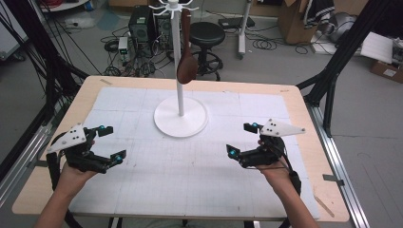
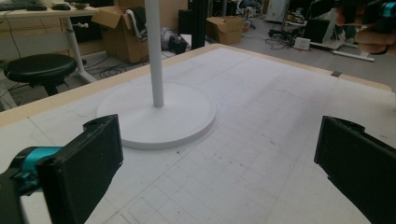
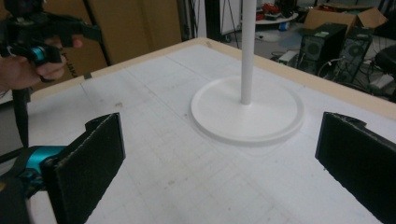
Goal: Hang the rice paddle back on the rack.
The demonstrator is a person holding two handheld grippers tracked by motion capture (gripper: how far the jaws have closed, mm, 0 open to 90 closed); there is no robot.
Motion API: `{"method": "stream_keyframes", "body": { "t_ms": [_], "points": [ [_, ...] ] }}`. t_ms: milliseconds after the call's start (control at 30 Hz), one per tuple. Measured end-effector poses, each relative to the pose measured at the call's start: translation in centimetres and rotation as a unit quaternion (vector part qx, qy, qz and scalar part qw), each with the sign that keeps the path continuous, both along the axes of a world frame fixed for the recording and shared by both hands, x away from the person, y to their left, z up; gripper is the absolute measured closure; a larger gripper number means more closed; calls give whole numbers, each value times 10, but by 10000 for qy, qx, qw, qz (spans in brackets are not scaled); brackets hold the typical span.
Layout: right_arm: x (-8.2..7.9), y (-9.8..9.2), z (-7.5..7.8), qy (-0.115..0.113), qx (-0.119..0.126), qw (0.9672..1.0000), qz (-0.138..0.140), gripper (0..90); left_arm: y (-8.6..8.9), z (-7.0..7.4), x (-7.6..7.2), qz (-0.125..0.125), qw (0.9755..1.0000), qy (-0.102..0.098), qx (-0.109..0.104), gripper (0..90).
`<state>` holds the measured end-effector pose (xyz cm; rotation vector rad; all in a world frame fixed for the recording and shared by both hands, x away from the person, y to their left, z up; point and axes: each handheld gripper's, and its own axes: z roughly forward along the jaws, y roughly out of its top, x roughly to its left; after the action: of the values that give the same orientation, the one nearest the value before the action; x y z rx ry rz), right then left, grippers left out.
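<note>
Both tools wide open and empty: left tool (image 1: 109, 144) and right tool (image 1: 242, 139) flank the white stand (image 1: 180, 116), brown spoon (image 1: 187, 64) hanging up top.

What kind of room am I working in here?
Most likely a lab or workshop: computer towers and loose cables sit on the floor behind the table, with cardboard boxes and a stool nearby.

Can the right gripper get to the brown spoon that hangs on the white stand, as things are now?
Probably yes. The right gripper is open and holds nothing, and bare mat lies between it and the stand. The brown spoon hangs free beside the pole, well above the table, so the hand must rise.
</note>
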<state>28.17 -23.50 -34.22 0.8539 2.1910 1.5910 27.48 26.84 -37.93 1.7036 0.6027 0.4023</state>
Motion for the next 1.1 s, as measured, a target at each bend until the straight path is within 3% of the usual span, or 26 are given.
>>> {"method": "stream_keyframes", "body": {
  "t_ms": [600, 1100],
  "points": [
    [-10, -6, -20, 10, -175, 9996, -239, 5, -3, -1, -1, -77, 10000, -1, 63, 17],
    [-11, -13, -26, 52, -96, 9991, -414, 5, -4, -1, -1, -115, 9999, 17, 73, 18]
  ]
}}
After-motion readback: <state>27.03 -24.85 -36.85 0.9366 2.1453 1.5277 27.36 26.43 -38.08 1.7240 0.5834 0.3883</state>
